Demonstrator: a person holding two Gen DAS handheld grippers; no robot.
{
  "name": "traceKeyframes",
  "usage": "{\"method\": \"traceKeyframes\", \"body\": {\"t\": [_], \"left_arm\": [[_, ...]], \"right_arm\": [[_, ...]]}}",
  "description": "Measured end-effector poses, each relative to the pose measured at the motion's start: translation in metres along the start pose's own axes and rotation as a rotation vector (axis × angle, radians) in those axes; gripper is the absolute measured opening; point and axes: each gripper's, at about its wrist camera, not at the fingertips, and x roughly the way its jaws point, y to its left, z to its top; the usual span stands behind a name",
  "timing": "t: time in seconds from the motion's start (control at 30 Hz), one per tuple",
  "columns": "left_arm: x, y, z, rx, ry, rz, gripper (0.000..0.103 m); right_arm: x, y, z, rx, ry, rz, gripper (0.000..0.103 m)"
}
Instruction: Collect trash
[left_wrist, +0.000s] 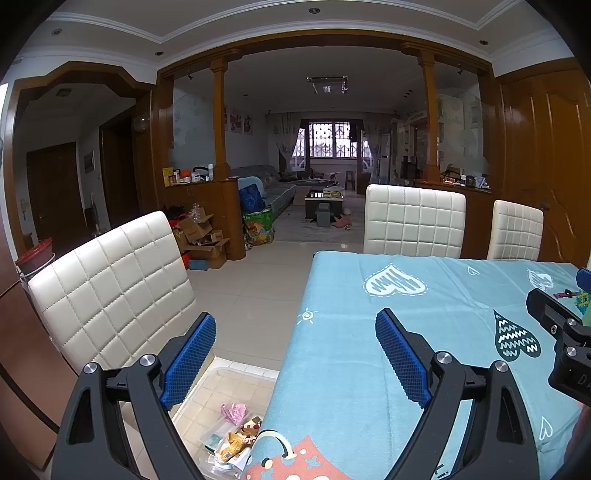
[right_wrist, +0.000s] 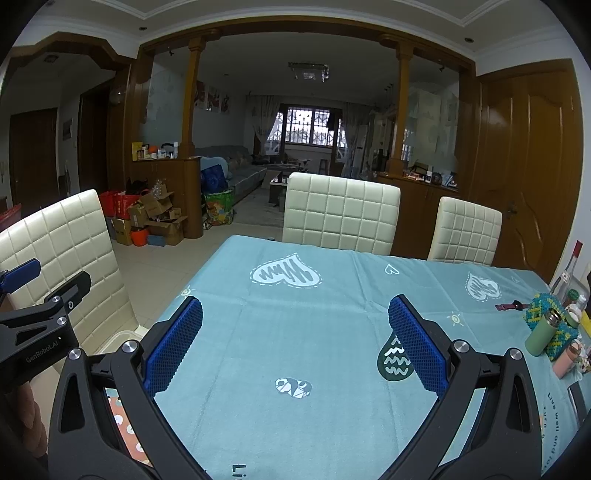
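Trash (left_wrist: 236, 432) is lying in the clear bin (left_wrist: 236, 373) on the floor beside the table (left_wrist: 424, 295), under the left gripper (left_wrist: 295, 363), which is hovering wide open and empty. Right gripper (right_wrist: 295, 349) is hanging wide open, empty, over bare tablecloth; no trash showing, so scanning toward the cluttered right edge looks sensible.

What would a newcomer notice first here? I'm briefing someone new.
The teal heart-print tablecloth fills the foreground under both open blue-padded grippers. A clear plastic bin with wrappers sits on the floor beside the table, and bottles cluster at its right edge.
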Motion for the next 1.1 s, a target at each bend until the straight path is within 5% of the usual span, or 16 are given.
{"method": "traceKeyframes", "body": {"t": [1.1], "left_arm": [[0.0014, -0.0058, -0.0017, 0.021, 0.023, -0.037, 0.086]], "right_arm": [[0.0013, 0.0036, 0.0004, 0.006, 0.006, 0.01, 0.1]]}}
